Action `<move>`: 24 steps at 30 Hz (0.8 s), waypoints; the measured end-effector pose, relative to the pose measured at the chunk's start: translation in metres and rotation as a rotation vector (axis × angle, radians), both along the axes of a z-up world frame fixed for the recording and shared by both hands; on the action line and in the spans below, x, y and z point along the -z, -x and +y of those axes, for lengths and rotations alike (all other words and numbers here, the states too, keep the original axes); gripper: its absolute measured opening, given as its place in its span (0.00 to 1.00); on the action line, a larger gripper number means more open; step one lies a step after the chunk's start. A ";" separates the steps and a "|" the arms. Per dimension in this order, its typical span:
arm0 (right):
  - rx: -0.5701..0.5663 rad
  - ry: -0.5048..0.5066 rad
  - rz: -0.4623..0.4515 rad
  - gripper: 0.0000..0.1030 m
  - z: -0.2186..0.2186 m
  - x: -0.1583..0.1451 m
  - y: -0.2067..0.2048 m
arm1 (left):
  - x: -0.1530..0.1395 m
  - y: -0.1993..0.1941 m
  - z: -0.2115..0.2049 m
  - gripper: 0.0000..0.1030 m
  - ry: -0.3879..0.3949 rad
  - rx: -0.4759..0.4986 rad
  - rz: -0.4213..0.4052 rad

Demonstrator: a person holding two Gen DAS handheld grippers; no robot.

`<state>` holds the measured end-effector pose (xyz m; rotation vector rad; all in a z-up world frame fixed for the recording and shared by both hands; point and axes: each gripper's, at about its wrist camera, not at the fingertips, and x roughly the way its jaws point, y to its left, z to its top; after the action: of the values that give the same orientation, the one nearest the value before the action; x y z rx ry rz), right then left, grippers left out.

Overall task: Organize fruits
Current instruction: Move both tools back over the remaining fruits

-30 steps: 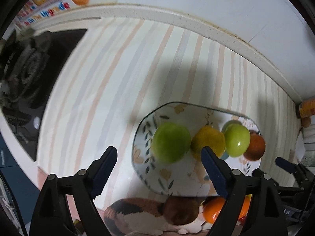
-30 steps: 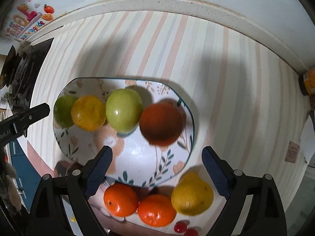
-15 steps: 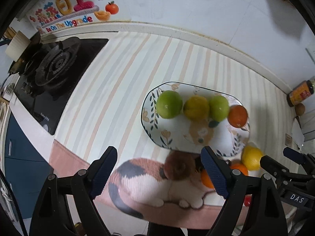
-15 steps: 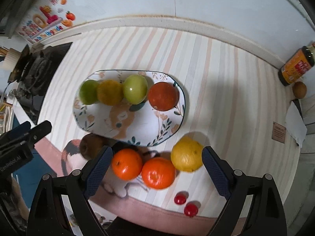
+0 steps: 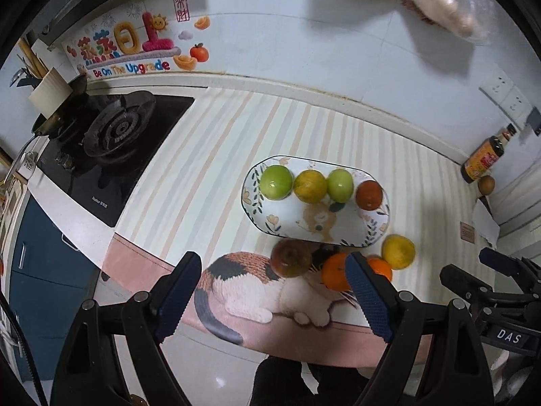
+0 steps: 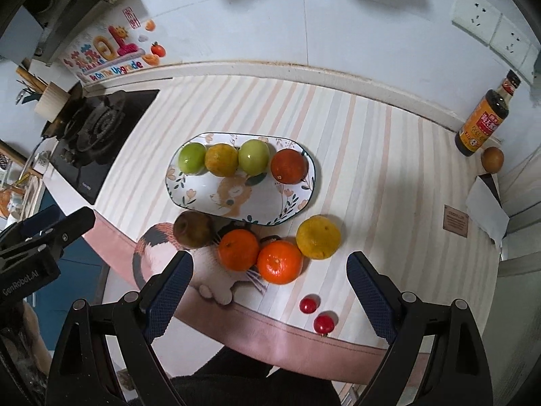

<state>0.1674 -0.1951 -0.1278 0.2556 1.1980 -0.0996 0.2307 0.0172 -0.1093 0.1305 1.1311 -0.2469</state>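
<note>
1. The left gripper (image 5: 270, 301) and right gripper (image 6: 267, 297) hovered above the tabletop's (image 6: 372, 155) near edge, fingers released and holding nothing.
2. Judged best: descend straight over one loose fruit below the plate (image 6: 287, 203), starting with the brown fruit (image 6: 193, 229).
3. Loose there, left to right: brown fruit, two oranges (image 6: 238, 249), yellow citrus (image 6: 318, 237).
4. The plate held a green apple (image 6: 192, 158), yellow citrus, green apple, red-orange fruit (image 6: 289, 166).
</note>
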 end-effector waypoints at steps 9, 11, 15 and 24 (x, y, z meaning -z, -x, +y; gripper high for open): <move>-0.015 -0.034 -0.062 0.91 0.004 -0.033 0.025 | -0.019 0.025 0.000 0.84 0.025 0.012 -0.030; -0.014 -0.040 -0.074 0.91 0.005 -0.038 0.027 | -0.023 0.027 0.000 0.84 0.038 0.010 -0.036; -0.005 -0.055 -0.081 0.91 0.002 -0.040 0.027 | -0.025 0.026 0.003 0.84 0.050 0.004 -0.038; 0.097 -0.147 0.026 0.92 -0.034 0.019 0.006 | 0.005 -0.001 0.002 1.00 -0.009 -0.002 -0.004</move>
<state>0.1611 -0.2294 -0.1465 0.4428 1.2207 -0.1001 0.2318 0.0197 -0.1148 0.1381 1.1283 -0.2395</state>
